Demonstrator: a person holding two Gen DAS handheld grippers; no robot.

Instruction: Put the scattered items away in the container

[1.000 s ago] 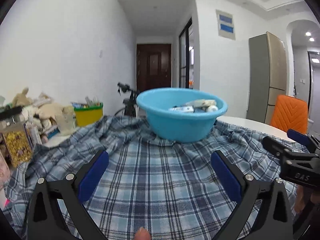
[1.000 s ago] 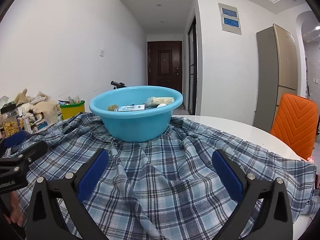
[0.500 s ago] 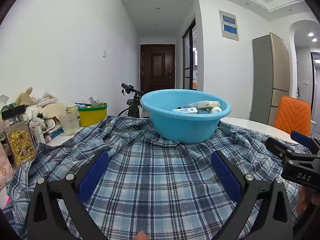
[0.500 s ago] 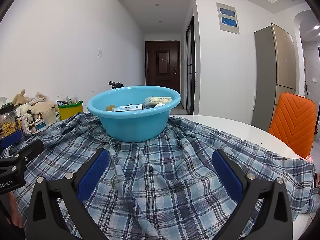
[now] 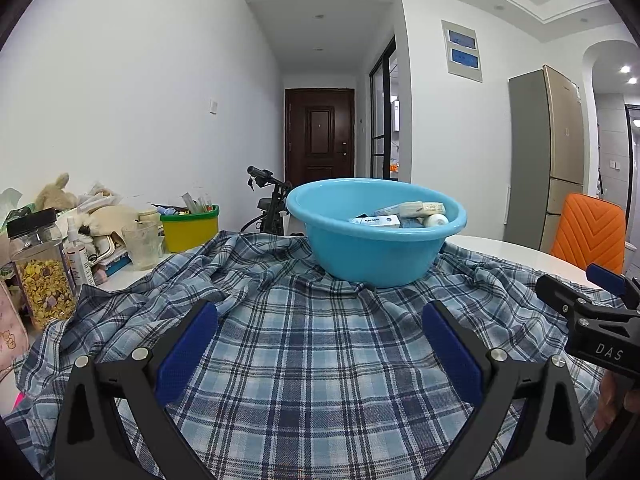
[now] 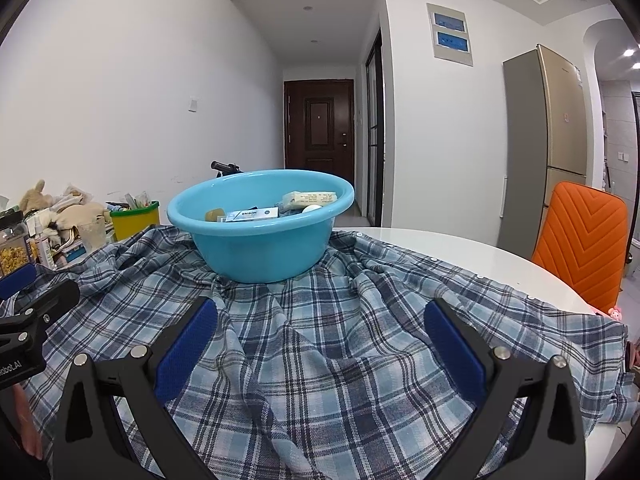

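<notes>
We hold both tools back from the round light-blue plastic basin (image 5: pixel 376 236), which sits on a rumpled blue-and-white plaid shirt (image 5: pixel 304 344) spread over the white round table (image 6: pixel 460 248). The left hand-held gripper (image 5: pixel 320 344) has its blue-padded fingers spread wide with nothing between them, and the right hand-held gripper (image 6: pixel 320 344) is just as wide and just as empty. The scattered items already lie inside the basin: a white-and-blue carton (image 6: pixel 252 214), a pale cream box (image 6: pixel 308 198) leaning on the far wall, a small brown jar (image 6: pixel 214 215) and a white round cap (image 5: pixel 436 220). We see nothing loose left on the shirt, so we judge the tidying essentially done. Both grippers hover low and level, apart from the basin, probably so nothing gets knocked.
</notes>
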